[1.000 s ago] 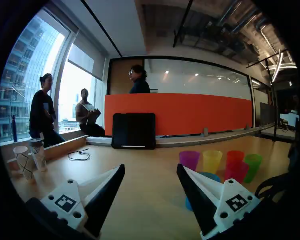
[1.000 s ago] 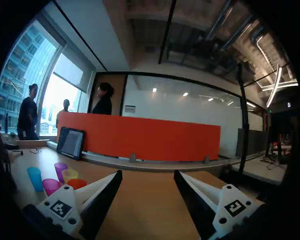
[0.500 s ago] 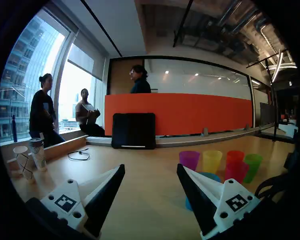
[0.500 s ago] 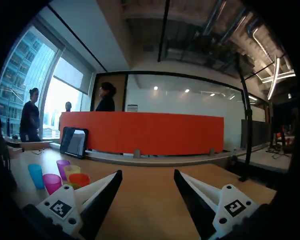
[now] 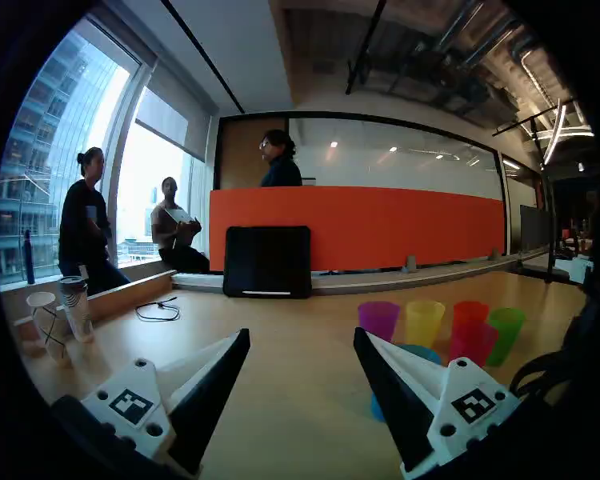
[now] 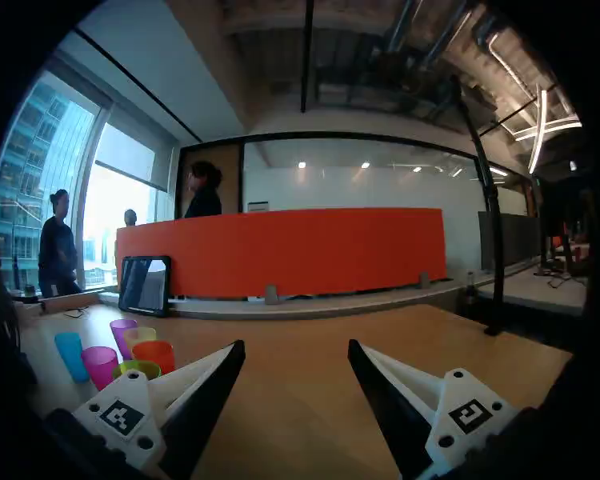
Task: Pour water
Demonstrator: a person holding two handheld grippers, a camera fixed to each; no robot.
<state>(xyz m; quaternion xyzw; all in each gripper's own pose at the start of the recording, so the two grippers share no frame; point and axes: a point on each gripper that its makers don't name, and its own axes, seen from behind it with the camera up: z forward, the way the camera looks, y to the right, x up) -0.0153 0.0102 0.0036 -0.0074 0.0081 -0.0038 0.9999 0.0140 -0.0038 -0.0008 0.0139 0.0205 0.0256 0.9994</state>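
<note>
Several coloured plastic cups stand together on the wooden table (image 5: 300, 352): purple cup (image 5: 378, 319), yellow cup (image 5: 424, 321), red cup (image 5: 470, 313), pink cup (image 5: 470, 342), green cup (image 5: 505, 330) and a blue cup (image 5: 416, 352) partly hidden behind my left gripper's right finger. My left gripper (image 5: 300, 352) is open and holds nothing, with the cups just right of it. In the right gripper view the same cups sit at the lower left: blue cup (image 6: 70, 356), pink cup (image 6: 100, 366), purple cup (image 6: 122, 331), yellow cup (image 6: 140, 337), red cup (image 6: 155, 354), green cup (image 6: 138, 369). My right gripper (image 6: 296, 360) is open and holds nothing.
A black tablet (image 5: 266, 262) leans against an orange partition (image 5: 356, 226) at the table's far edge. Paper cups (image 5: 74, 306) and a cable (image 5: 158, 311) lie at the left by the window ledge. Three people (image 5: 88, 220) stand or sit beyond. A black pole (image 6: 484, 240) rises at the right.
The right gripper has swung and tilted so the cups sit closer beside its left finger and the green cup has come into view. The left gripper has stayed still.
</note>
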